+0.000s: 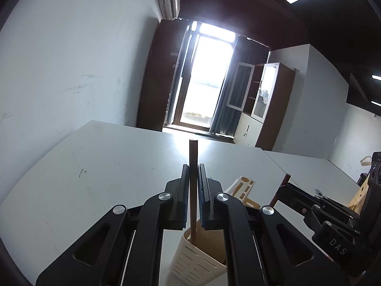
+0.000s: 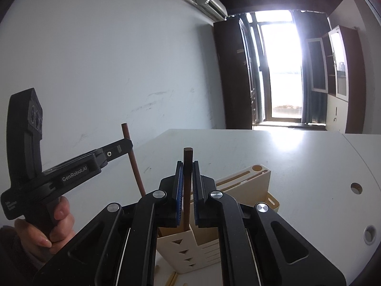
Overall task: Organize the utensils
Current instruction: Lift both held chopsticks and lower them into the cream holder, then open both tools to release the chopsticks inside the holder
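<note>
Left gripper (image 1: 193, 197) was clenched on a stick (image 1: 193, 157) above the holder (image 1: 190, 259). Right gripper (image 2: 187, 193) clamped another stick (image 2: 187, 164). Left body read "GenRobot.AI".

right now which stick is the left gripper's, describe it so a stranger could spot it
On the white table stands a cream slotted utensil holder. Two brown sticks rise from it. The left gripper's stick leans left, clamped near its top by the side-on left gripper; the other stick stands upright.
</note>
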A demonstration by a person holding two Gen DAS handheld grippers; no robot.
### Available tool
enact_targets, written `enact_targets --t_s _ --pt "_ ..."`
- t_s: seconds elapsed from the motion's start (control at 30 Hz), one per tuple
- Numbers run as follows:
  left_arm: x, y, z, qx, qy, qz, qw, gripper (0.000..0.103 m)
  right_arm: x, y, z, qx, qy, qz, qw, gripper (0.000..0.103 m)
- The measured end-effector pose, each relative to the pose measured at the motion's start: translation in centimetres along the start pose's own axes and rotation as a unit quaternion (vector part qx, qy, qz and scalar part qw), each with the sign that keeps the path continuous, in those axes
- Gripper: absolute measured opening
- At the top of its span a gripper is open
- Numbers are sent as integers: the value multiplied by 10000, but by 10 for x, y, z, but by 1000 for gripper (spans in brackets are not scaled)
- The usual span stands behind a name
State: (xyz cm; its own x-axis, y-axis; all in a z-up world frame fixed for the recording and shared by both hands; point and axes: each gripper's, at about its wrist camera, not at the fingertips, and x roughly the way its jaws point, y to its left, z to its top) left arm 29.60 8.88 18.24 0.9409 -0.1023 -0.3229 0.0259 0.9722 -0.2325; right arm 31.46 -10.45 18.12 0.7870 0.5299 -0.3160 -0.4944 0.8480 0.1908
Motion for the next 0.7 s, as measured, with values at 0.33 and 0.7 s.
enact_targets --t_s 0.33,0.7 --pt "-2 6 -18 26 65 64 10000 37 -18 0 -9 -78 -15 -65 9999 35" --pt "-14 23 -57 359 614 272 9971 80 -40 -39 -56 -231 858 -800 9928 50"
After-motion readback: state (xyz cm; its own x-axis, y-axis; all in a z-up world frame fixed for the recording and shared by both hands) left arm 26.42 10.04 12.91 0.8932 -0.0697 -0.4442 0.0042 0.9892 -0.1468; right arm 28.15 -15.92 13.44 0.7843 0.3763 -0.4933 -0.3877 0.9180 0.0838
